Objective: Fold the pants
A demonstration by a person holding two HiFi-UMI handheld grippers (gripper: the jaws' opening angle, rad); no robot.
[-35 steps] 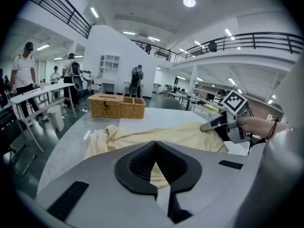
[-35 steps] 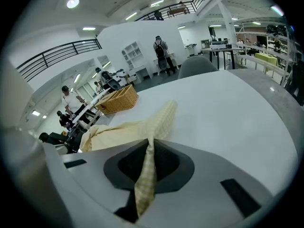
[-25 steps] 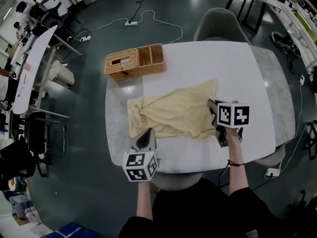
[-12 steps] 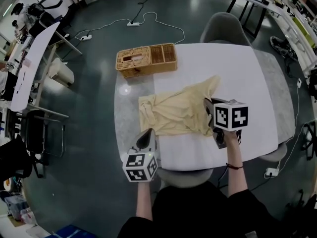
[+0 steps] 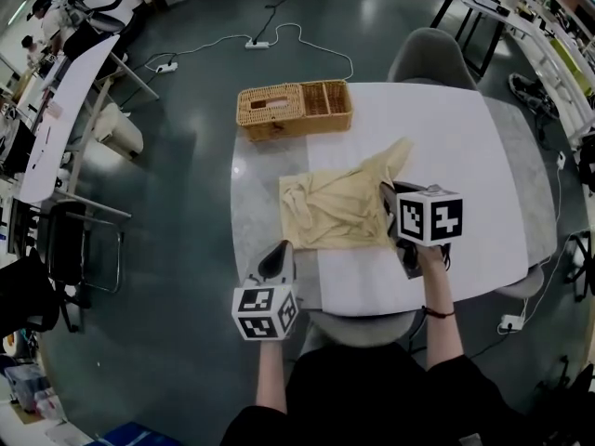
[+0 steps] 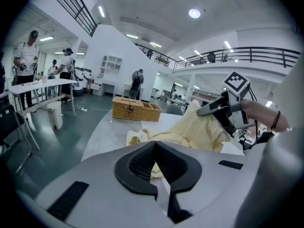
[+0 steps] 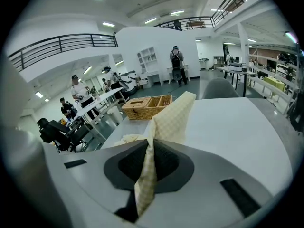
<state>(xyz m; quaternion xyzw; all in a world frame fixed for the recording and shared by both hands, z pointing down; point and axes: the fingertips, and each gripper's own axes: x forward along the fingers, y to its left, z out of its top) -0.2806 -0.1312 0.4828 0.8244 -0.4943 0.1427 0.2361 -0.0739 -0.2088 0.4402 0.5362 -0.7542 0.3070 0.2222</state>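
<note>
The pale yellow pants [image 5: 339,207] lie crumpled on the white table [image 5: 483,147]. My right gripper [image 5: 391,214] is at their right end, shut on an edge of the cloth and holding it off the table. In the right gripper view the fabric [image 7: 164,122] runs up out of the closed jaws of that gripper [image 7: 146,177]. My left gripper [image 5: 279,252] hovers at the table's near edge, just left of the pants' lower left corner. Its jaws are together. The left gripper [image 6: 160,177] grips nothing that I can see; cloth beyond shows through its notch.
A wicker basket [image 5: 296,110] stands at the table's far left corner. A grey chair [image 5: 435,52] is tucked in at the far side. Cables and a power strip [image 5: 258,44] lie on the floor beyond. People stand at desks far off to the left.
The right gripper has risen and drawn the pants' right end leftward, so the pants lie narrower. The left gripper has slid left along the near edge, away from the cloth.
</note>
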